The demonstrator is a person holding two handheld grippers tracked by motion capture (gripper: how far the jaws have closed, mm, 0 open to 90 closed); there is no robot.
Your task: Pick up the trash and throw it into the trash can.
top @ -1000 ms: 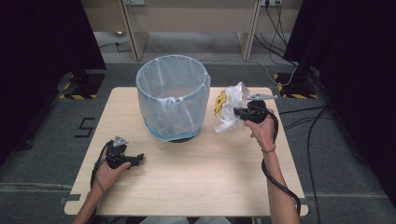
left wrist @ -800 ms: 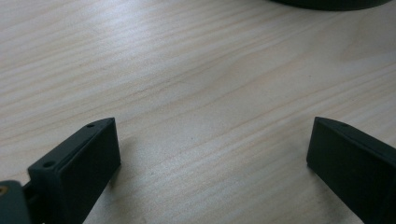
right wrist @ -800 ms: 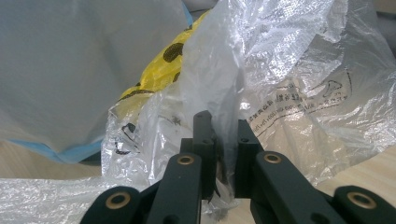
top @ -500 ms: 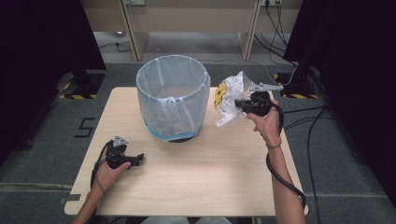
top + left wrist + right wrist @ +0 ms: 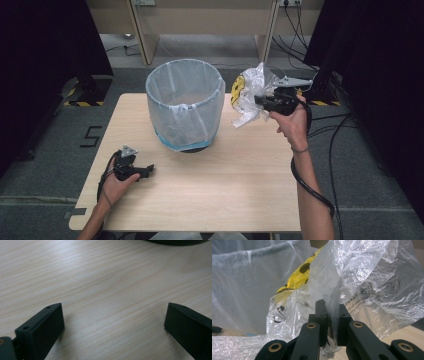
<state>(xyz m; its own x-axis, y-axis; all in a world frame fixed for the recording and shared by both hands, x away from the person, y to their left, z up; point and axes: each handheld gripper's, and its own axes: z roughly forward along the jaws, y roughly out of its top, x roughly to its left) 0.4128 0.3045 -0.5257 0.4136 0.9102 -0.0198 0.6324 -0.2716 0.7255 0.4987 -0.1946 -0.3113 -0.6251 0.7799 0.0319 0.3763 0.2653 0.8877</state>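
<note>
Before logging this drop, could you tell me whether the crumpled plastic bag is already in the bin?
Not yet: the plastic bag hangs outside the bin, clamped in the right gripper beside its rim.

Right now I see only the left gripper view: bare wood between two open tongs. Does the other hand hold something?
Observer: Yes. The right tongs are shut on a crumpled clear plastic bag with a yellow printed part.
Operator: Does it lie down, or does it hang in the air?
Observer: It hangs in the air above the table, just to the right of the lined bin and about level with its rim.
Operator: And my own side, where is it from that bin?
Observer: The left tongs sit low at the near left of the table, in front of the bin and apart from it.
</note>
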